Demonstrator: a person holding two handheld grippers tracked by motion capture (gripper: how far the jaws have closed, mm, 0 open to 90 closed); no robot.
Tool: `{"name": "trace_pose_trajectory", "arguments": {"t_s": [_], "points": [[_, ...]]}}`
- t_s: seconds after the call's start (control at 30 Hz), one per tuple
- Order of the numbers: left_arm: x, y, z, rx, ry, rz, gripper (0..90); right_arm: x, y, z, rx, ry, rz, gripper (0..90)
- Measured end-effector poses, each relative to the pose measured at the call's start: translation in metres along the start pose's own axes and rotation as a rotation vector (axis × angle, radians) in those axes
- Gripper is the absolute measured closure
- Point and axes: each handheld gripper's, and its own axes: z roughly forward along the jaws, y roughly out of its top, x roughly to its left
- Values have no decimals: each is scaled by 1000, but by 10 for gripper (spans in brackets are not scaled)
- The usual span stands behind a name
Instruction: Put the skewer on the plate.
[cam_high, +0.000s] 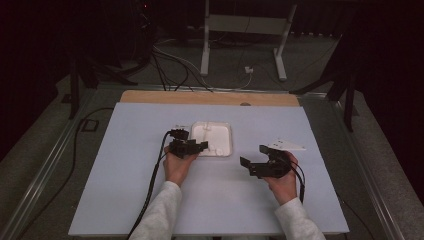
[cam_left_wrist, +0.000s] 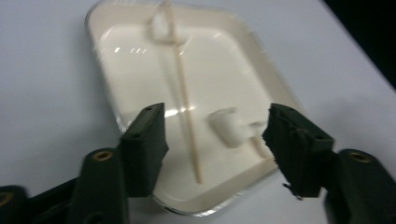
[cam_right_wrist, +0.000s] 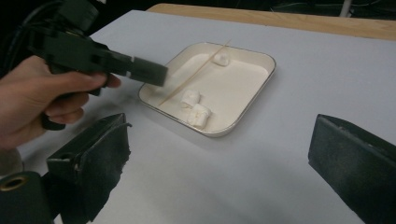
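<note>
A white tray (cam_high: 227, 129) (cam_left_wrist: 135, 70) (cam_right_wrist: 247, 79) lies mid-table. In it a thin wooden skewer (cam_left_wrist: 184, 93) (cam_right_wrist: 196, 74) runs lengthwise, its far end at a marshmallow (cam_left_wrist: 159, 28) (cam_right_wrist: 220, 59). Two more marshmallows (cam_left_wrist: 226, 126) (cam_right_wrist: 190, 97) sit together near the tray's other end. My left gripper (cam_high: 200, 146) (cam_left_wrist: 215, 122) (cam_right_wrist: 154, 74) hovers over the tray's near left edge, open, its jaws apart either side of the near marshmallows without touching them. To the right of the tray, my right gripper (cam_high: 252, 155) (cam_right_wrist: 222, 128) stands open with nothing between its jaws.
A pale sheet (cam_high: 150, 200) covers the table; a wooden strip (cam_high: 210, 97) shows along its far edge. Beyond it are a white frame's legs (cam_high: 205, 45) and cables (cam_high: 170, 65) on the floor. Each gripper's cable trails toward the near edge.
</note>
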Motion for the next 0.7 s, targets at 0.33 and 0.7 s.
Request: {"name": "trace_pose_trajectory", "arguments": {"t_s": [0.33, 0.7], "points": [[-5, 1, -76, -188, -36, 178, 49, -2, -5, -9, -18, -13, -8, 48], [15, -36, -145, -344, -6, 304, 7, -8, -18, -27, -70, -22, -30, 29]]}}
